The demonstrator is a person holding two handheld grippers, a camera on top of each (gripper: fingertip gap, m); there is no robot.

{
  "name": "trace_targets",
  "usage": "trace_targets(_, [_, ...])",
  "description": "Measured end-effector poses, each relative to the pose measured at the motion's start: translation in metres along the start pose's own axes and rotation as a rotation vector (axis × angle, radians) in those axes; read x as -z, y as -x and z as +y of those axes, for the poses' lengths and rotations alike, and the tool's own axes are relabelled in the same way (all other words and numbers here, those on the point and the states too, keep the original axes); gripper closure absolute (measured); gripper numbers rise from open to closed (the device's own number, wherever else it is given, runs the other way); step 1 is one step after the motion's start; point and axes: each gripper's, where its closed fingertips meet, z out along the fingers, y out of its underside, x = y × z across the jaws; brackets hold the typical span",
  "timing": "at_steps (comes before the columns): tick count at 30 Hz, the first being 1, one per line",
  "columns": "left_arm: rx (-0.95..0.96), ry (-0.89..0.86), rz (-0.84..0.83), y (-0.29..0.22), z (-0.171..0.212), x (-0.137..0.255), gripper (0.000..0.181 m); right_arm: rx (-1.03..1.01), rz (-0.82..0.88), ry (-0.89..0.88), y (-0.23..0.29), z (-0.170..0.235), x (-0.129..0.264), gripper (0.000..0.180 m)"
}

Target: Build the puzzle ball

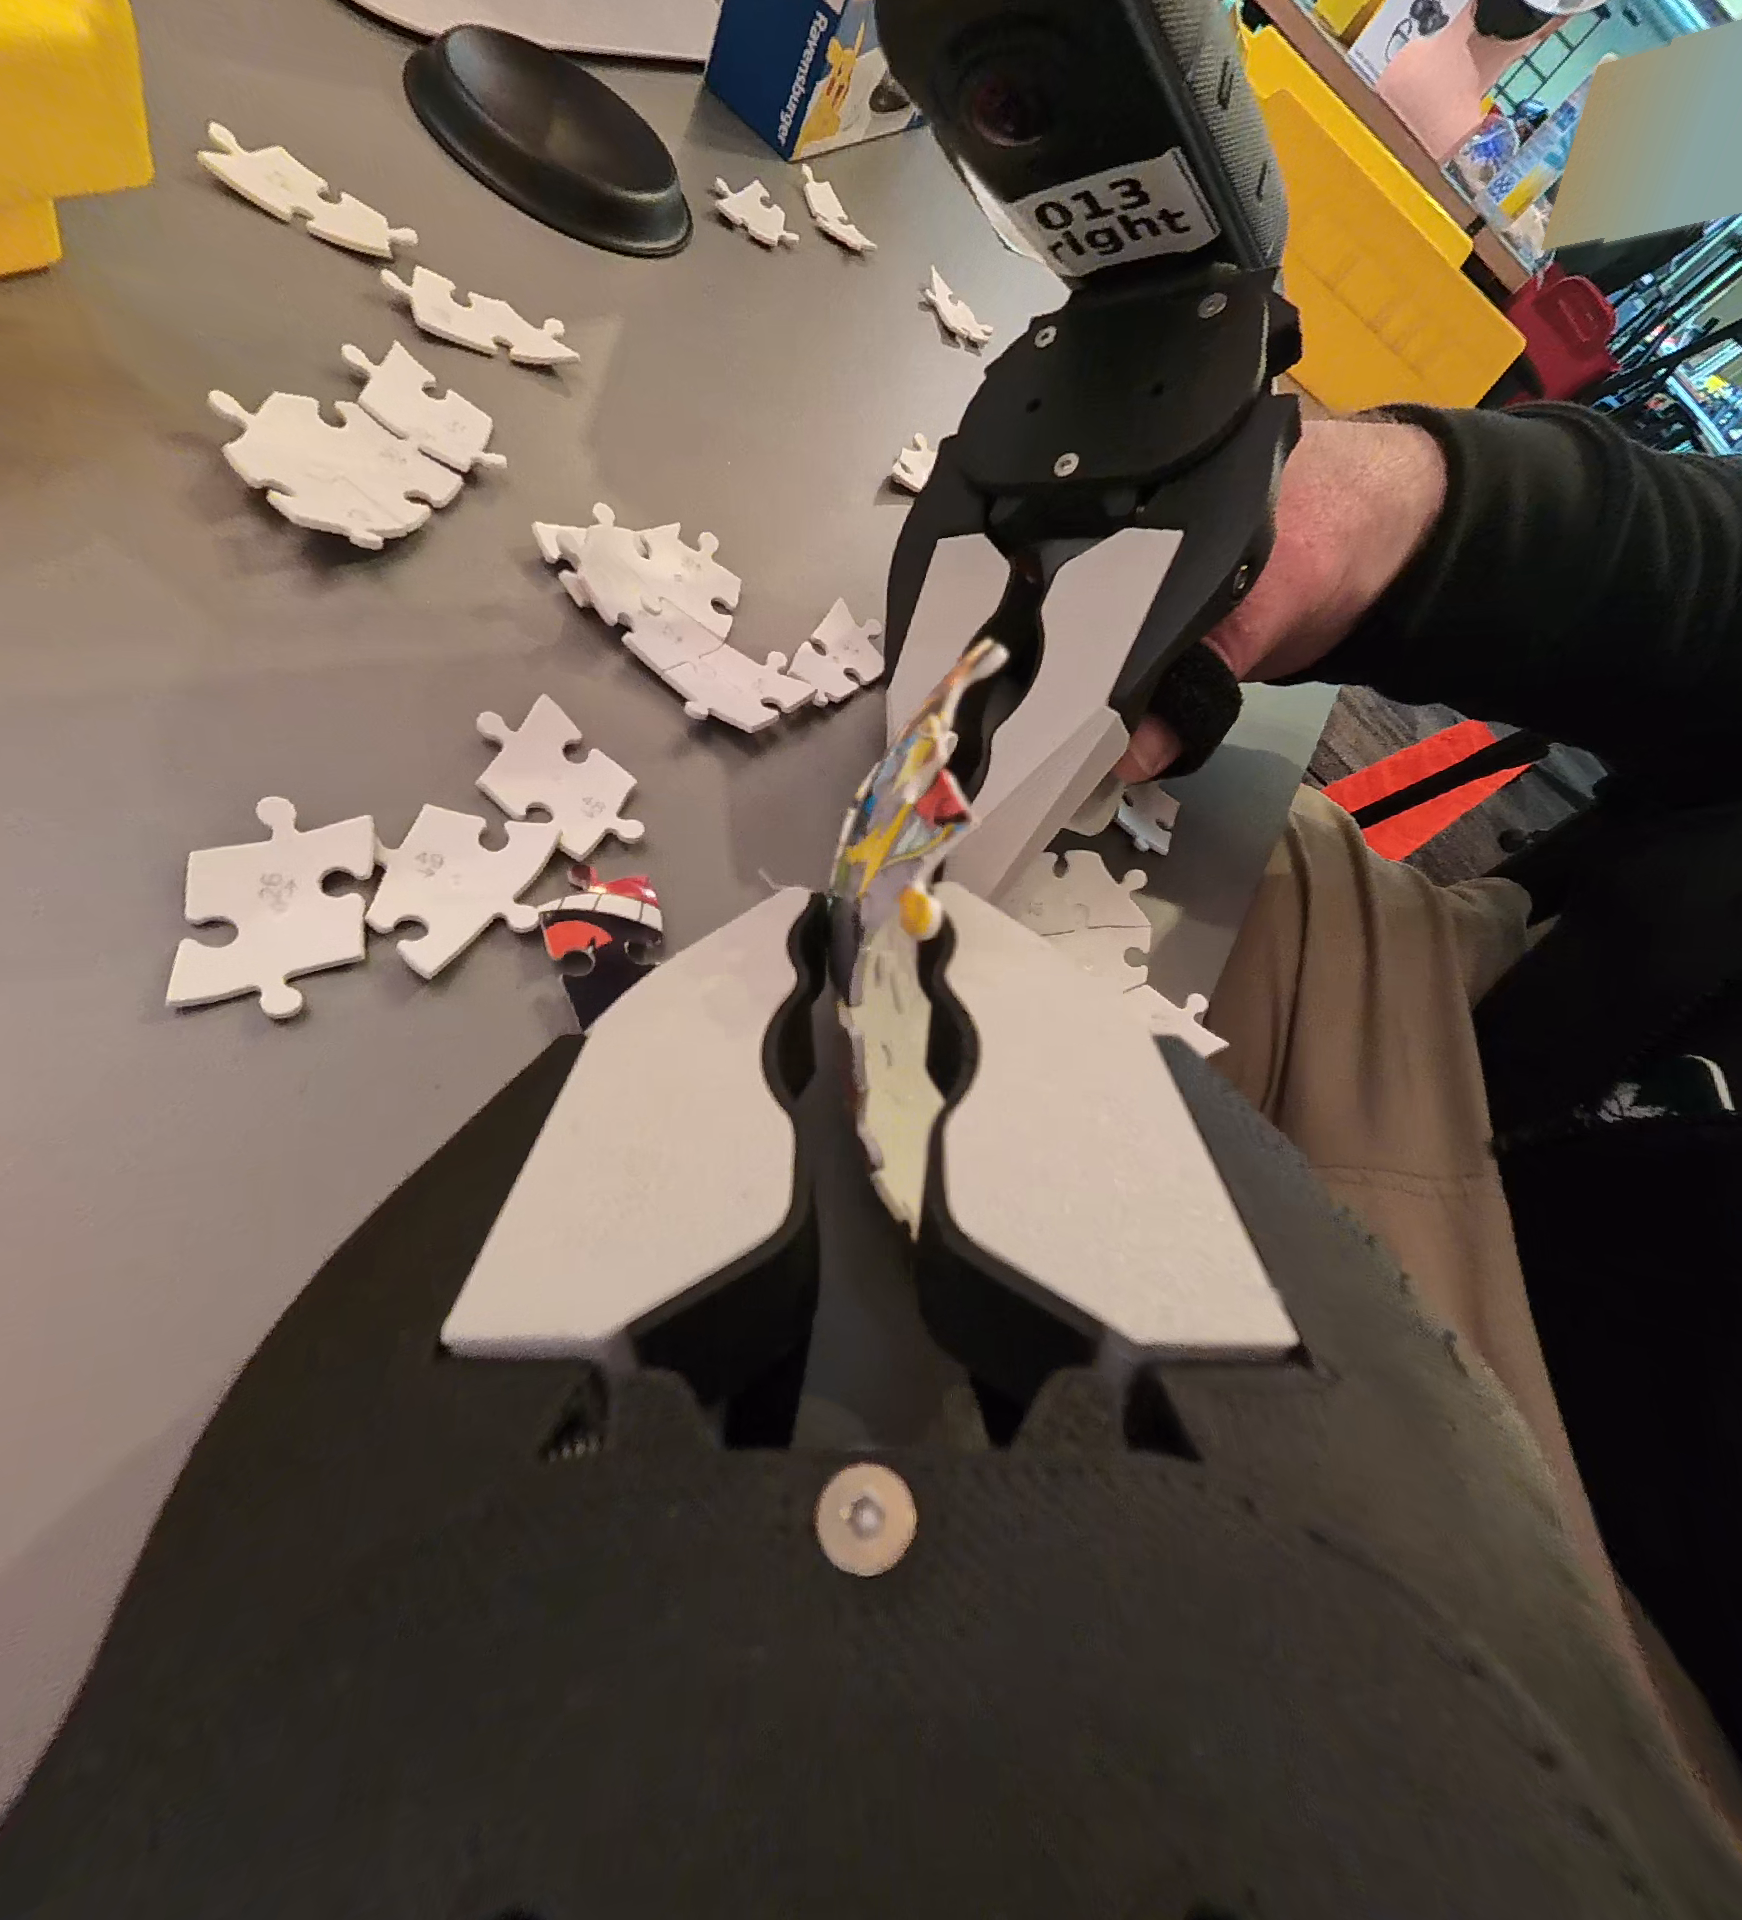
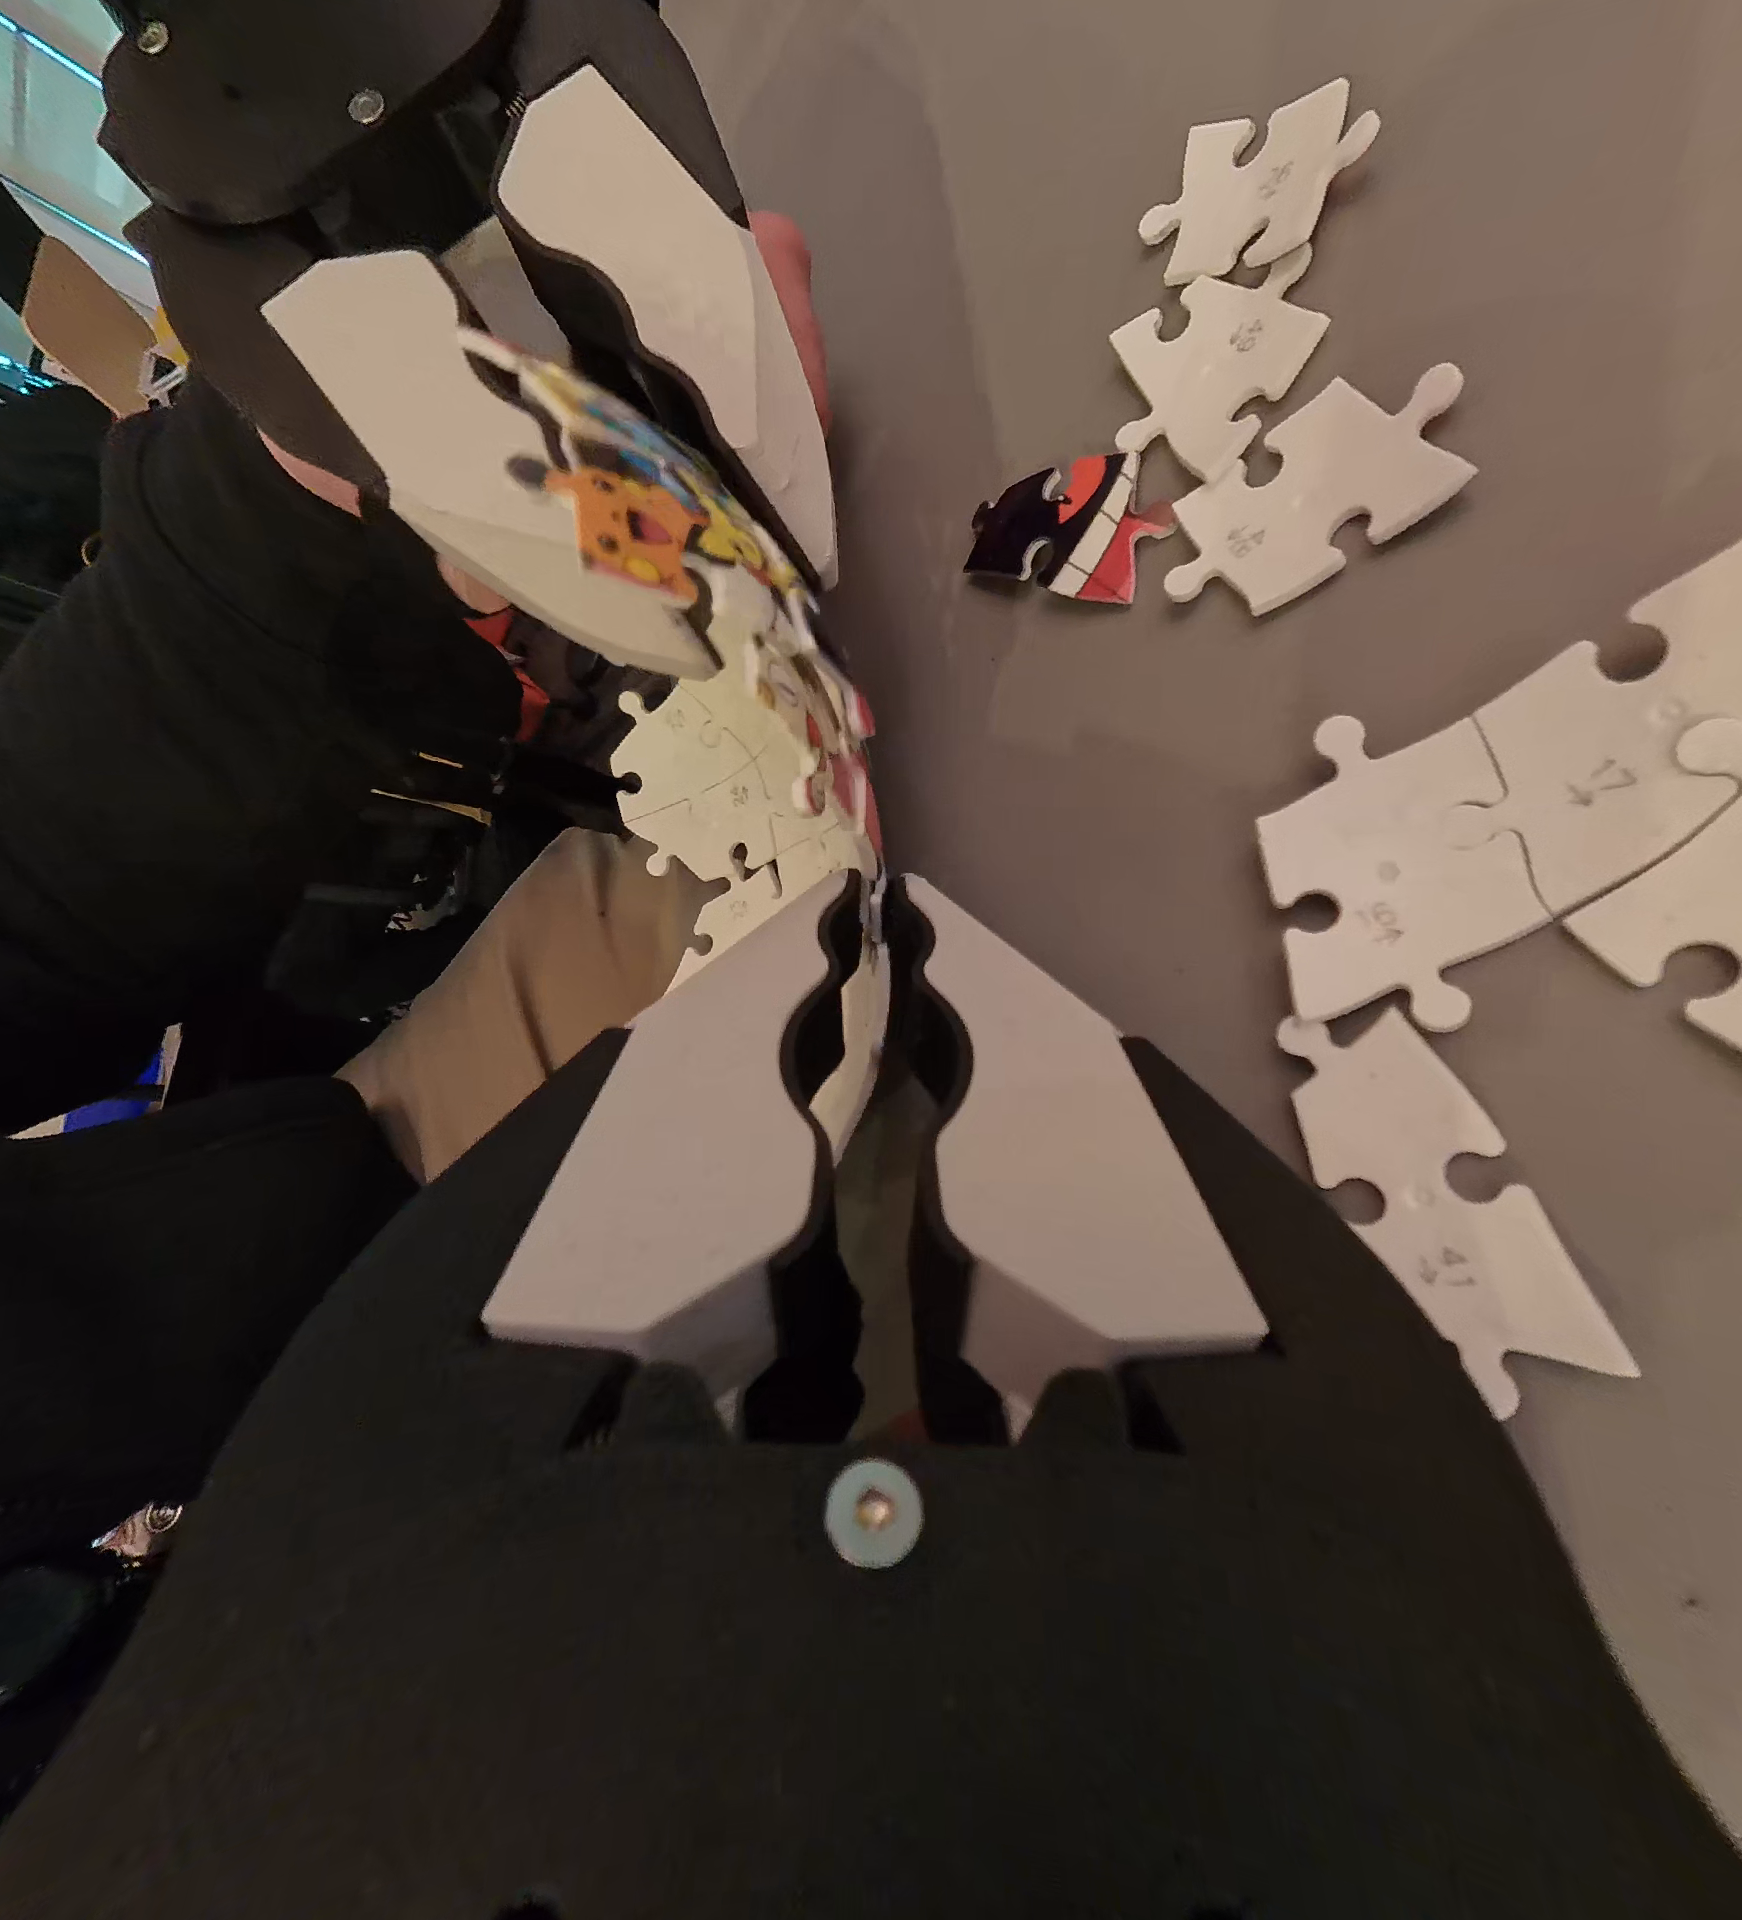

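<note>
A curved strip of joined puzzle pieces [image 1: 903, 800], with a colourful print on one side and white on the other, hangs above the grey table [image 1: 119, 665] between my two grippers. My left gripper [image 1: 877, 920] is shut on its near end. My right gripper [image 1: 960, 821] comes in from above and is shut on its far end. In the right wrist view my right gripper [image 2: 882, 894] pinches the strip's edge, and the left gripper [image 2: 773, 613] grips the printed part [image 2: 649, 520]. I cannot tell whether it is one strip or two pieces meeting.
Several loose white pieces [image 1: 275, 914] and joined white groups [image 1: 337, 468] [image 2: 1469, 831] lie face down. One red, black and white piece [image 1: 602, 914] [image 2: 1075, 530] lies face up. A white joined section [image 1: 1085, 904] sits at the table's edge. At the back are a black stand [image 1: 555, 135], a blue box [image 1: 794, 73] and yellow bins [image 1: 5, 135]. The left gripper's tips are roughly 5 cm from the right gripper's.
</note>
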Motion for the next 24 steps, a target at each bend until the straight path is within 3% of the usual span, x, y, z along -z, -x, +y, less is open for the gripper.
trace_targets(4, [-0.012,0.063,0.017,-0.005,0.008,0.0,0.155,0.004,0.001,-0.007,0.0,0.0,0.001,0.177])
trace_targets(11, [-0.091,0.207,-0.037,-0.002,0.026,-0.011,0.162,0.008,0.003,-0.018,0.0,-0.001,0.002,0.177])
trace_targets(24, [-0.048,0.166,-0.01,0.001,0.023,-0.01,0.178,0.001,-0.006,-0.039,0.001,-0.003,0.004,0.177])
